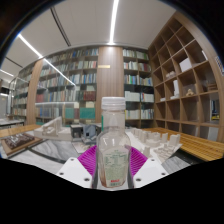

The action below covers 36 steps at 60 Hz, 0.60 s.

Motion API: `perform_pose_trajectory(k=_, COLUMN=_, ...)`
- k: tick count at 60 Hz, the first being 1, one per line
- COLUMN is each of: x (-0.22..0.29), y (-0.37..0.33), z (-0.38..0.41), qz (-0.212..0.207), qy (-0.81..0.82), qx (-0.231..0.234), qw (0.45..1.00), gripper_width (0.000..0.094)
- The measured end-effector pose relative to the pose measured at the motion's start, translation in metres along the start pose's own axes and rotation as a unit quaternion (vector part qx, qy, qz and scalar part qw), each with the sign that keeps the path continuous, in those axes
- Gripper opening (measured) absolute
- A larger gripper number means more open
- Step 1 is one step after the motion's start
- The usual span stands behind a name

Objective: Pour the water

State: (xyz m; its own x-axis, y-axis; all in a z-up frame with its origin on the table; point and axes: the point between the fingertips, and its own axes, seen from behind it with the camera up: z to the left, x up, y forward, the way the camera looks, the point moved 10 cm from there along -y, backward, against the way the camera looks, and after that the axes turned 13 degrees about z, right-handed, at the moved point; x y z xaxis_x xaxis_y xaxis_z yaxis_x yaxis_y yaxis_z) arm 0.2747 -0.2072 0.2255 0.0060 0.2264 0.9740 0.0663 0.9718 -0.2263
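A clear plastic bottle (113, 145) with a white cap stands upright between my fingers, lifted in front of the room. It holds some water and carries a label with a small red mark low down. My gripper (113, 165) is shut on the bottle, with the magenta pads (88, 160) pressing its sides at left and right. The bottle's base is hidden below the fingers.
Beyond the bottle, a pale table (40, 150) carries clear containers (48, 130) and other items (155, 142). A wooden cubby shelf (185, 75) rises at the right, and bookshelves (85, 85) line the back wall.
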Motion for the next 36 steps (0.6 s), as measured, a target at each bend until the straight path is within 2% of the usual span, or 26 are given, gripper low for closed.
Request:
perform_pose_trajectory(k=11, x=-0.089, y=0.028, z=-0.013, qz=0.091, qy=-0.014, qx=-0.007, qw=0.996, gripper_width=0.0402)
perform_pose_trajectory(k=14, x=-0.120, y=0.039, z=-0.015, qz=0.129, qy=-0.018, qx=-0.009, qw=0.991, gripper_width=0.0406)
perform_pose_trajectory(k=16, x=-0.114, y=0.048, z=-0.011, qz=0.085, qy=-0.023, qx=-0.010, qw=0.996, gripper_width=0.0414)
perform_pose_trajectory(k=20, x=-0.120, y=0.028, z=-0.015, qz=0.085, qy=-0.013, qx=-0.011, qw=0.996, gripper_width=0.0414)
perform_pose_trajectory(k=23, x=-0.119, y=0.029, z=-0.017, qz=0.085, qy=-0.009, qx=-0.012, qw=0.996, gripper_width=0.0470)
perform_pose_trajectory(k=24, x=-0.115, y=0.052, z=-0.021, qz=0.083, qy=-0.010, qx=-0.012, qw=0.996, gripper_width=0.0480)
perform_pose_trajectory(k=27, x=-0.119, y=0.031, z=-0.015, qz=0.089, qy=-0.008, qx=-0.011, qw=0.996, gripper_width=0.0526)
perform_pose_trajectory(k=30, x=-0.119, y=0.034, z=-0.016, qz=0.114, qy=-0.008, qx=-0.014, qw=0.993, gripper_width=0.0589)
perform_pose_trajectory(k=35, x=-0.117, y=0.024, z=-0.015, qz=0.148, qy=0.003, qx=-0.020, qw=0.989, gripper_width=0.0877)
perform_pose_trajectory(k=36, x=-0.115, y=0.020, z=-0.013, qz=0.150, qy=0.004, qx=-0.021, qw=0.988, gripper_width=0.0855)
